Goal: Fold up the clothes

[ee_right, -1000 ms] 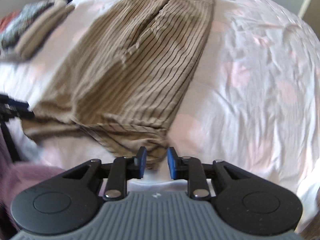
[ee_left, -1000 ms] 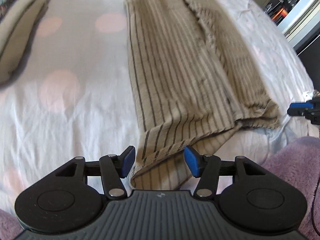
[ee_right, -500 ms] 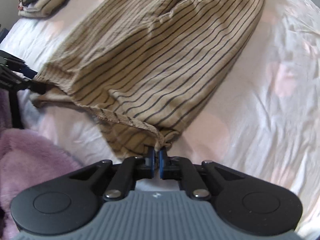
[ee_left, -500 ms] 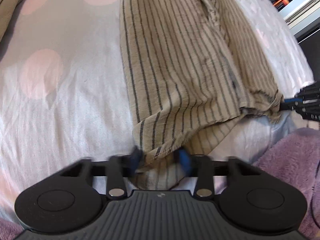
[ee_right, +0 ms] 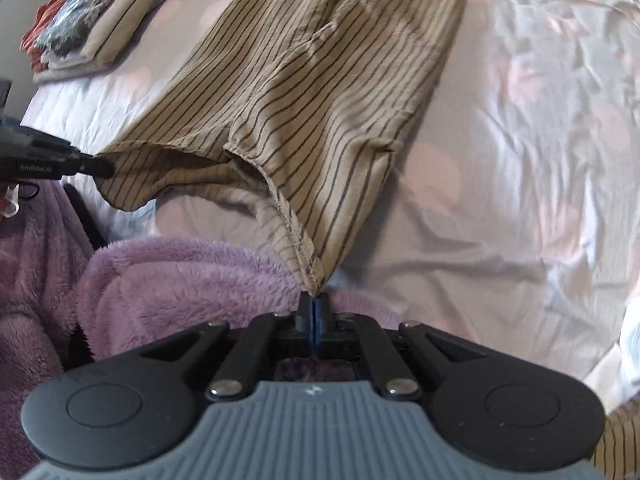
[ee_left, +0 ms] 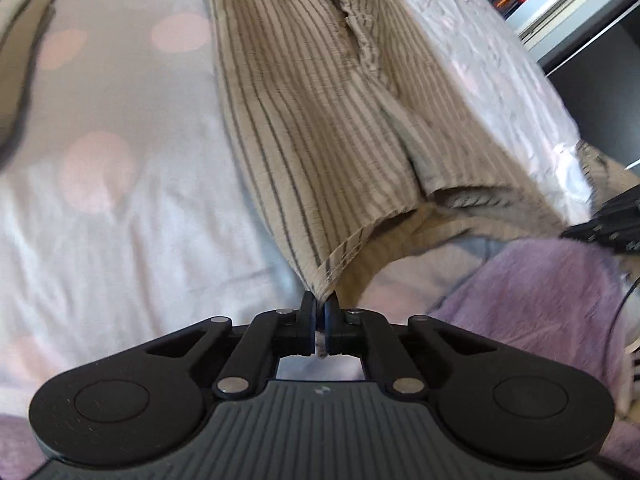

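left claw (ee_left: 319,312) pinching striped garment (ee_left: 320,120) hem corner | right claw (ee_right: 314,312) pinching other corner | hem lifted off bed (ee_right: 520,160) | fold barely begun, garment still long

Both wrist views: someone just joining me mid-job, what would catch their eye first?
The tan striped garment dominates, spread lengthwise down the middle of the white bedsheet. Each hand-held gripper is pinched shut on a near corner of its hem, the left hand-held gripper and the right hand-held gripper, lifting those corners. A folded stack of clothes sits at the far left.
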